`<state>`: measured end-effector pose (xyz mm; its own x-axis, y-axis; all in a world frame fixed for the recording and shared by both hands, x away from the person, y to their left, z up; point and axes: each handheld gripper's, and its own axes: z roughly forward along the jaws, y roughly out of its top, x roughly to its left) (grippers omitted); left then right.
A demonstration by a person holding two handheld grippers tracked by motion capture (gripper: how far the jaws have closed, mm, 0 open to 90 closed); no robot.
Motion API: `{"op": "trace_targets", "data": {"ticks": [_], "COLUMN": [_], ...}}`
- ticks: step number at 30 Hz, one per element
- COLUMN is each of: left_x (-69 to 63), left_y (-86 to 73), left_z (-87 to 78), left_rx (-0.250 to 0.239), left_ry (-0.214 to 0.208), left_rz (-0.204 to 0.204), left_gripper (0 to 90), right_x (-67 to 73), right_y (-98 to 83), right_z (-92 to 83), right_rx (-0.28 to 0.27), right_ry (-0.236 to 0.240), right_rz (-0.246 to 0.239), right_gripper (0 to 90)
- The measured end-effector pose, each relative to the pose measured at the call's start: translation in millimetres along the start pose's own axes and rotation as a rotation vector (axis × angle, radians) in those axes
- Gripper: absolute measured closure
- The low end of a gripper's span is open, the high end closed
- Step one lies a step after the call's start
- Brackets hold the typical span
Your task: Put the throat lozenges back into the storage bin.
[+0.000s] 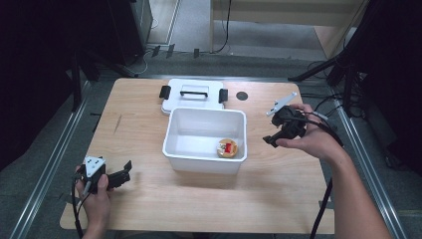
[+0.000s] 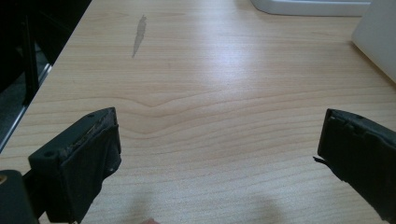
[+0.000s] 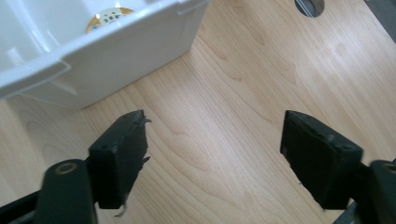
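High view: left claw [image 1: 125, 170] and right claw [image 1: 271, 140] are both spread wide and empty above the worktop [image 1: 149, 199]. Between them stands a white bin [image 1: 204, 162] containing a round tin [image 1: 228, 148]; its lid [image 1: 194, 94] lies behind.

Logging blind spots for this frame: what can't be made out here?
- Small round object in the white bin: too small in the high view to identify; in the right gripper view the bin wall cuts it off.
- Lid: the bin hides its near edge.
- Left gripper: the jaw gap is unclear in the high view.
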<state>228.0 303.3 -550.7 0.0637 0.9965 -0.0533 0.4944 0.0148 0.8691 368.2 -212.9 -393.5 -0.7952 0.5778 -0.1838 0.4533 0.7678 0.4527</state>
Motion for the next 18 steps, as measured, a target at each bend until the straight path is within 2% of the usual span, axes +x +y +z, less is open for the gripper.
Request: {"op": "trace_targets", "data": {"ticks": [2,10,18], "left_x": [0.0,0.0,-0.3], "left_y": [0.0,0.0,-0.1], "left_z": [-0.1,-0.1,-0.2], "left_rx": [0.000,0.000,-0.002], "left_ry": [0.000,0.001,0.004], "left_rz": [0.001,0.001,0.000], "left_gripper": [0.0,0.0,0.0], "right_x": [0.6,5.7,21.5], "right_y": [-9.1,-46.4,-85.0], "right_z": [5.6,22.1,39.7], "right_rx": [-0.021,-0.161,-0.299], "right_ry": [-0.027,-0.057,-0.104], "right_rz": [0.033,0.162,0.273], "right_gripper": [17.9,12.6,8.7]}}
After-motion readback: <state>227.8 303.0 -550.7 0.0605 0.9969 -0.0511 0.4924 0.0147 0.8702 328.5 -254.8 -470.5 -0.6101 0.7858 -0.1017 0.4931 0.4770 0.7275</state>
